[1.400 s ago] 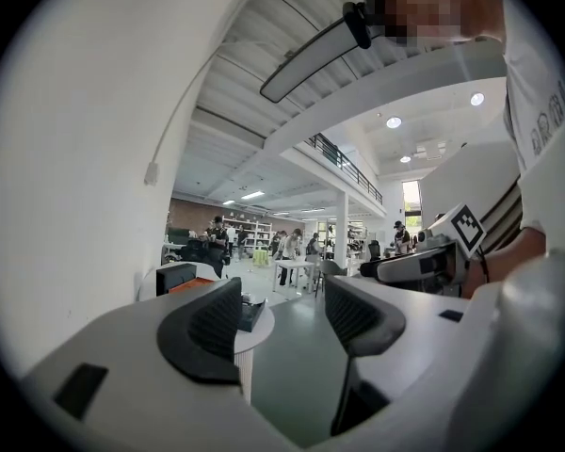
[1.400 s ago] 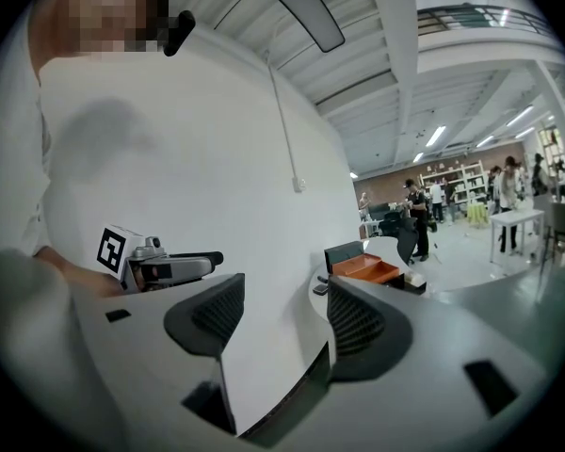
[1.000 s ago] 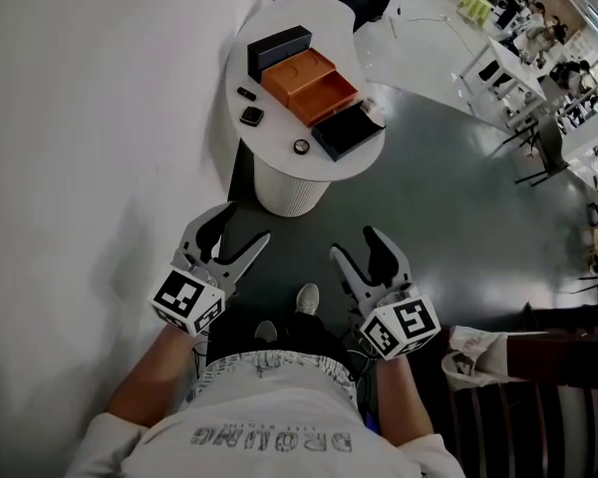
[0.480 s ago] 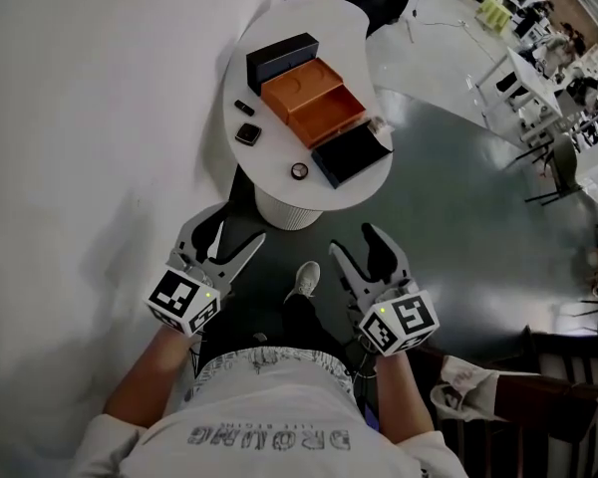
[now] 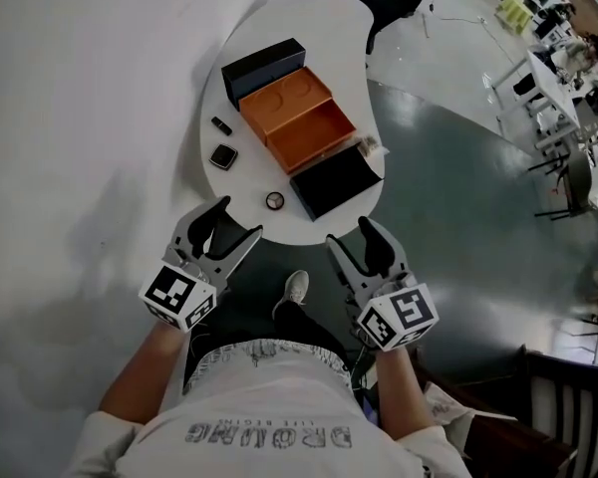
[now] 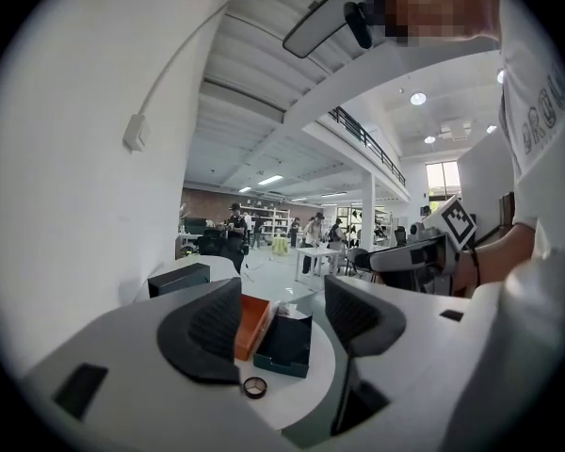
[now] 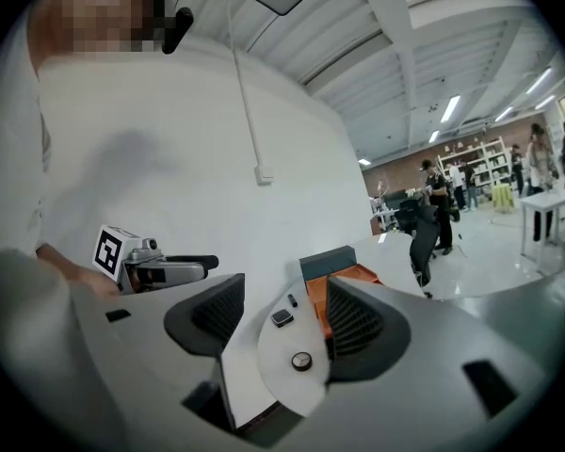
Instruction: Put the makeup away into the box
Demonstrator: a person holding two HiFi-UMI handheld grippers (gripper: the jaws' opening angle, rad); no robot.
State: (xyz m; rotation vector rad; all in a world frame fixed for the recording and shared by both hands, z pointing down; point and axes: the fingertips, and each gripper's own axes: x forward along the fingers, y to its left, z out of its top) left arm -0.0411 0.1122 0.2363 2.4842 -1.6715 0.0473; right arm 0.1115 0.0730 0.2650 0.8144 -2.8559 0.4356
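Note:
An open orange box (image 5: pixel 299 118) stands on the white table (image 5: pixel 329 28), between a dark lid (image 5: pixel 264 68) and a dark tray (image 5: pixel 337 180). A black lipstick (image 5: pixel 221 124), a square compact (image 5: pixel 223 156) and a round compact (image 5: pixel 274 200) lie at the table's left and near edge. My left gripper (image 5: pixel 239 217) hangs open and empty just short of the near edge. The right gripper (image 5: pixel 347 232) is open and empty beside it. The round compact (image 6: pixel 255 387) shows low between the left jaws, and the round compact (image 7: pixel 302 361) and square compact (image 7: pixel 282 317) between the right jaws.
A white wall (image 5: pixel 70 118) runs along the left of the table. Grey floor (image 5: pixel 458 217) stretches to the right, with white tables, chairs and people far off (image 5: pixel 568 78). A dark chair (image 5: pixel 568 396) stands at the lower right. My shoe (image 5: pixel 294 289) is below the table edge.
The person has stepped toward the table, which now lies closer. Both grippers have moved forward, up to its near edge. Both stay open and empty.

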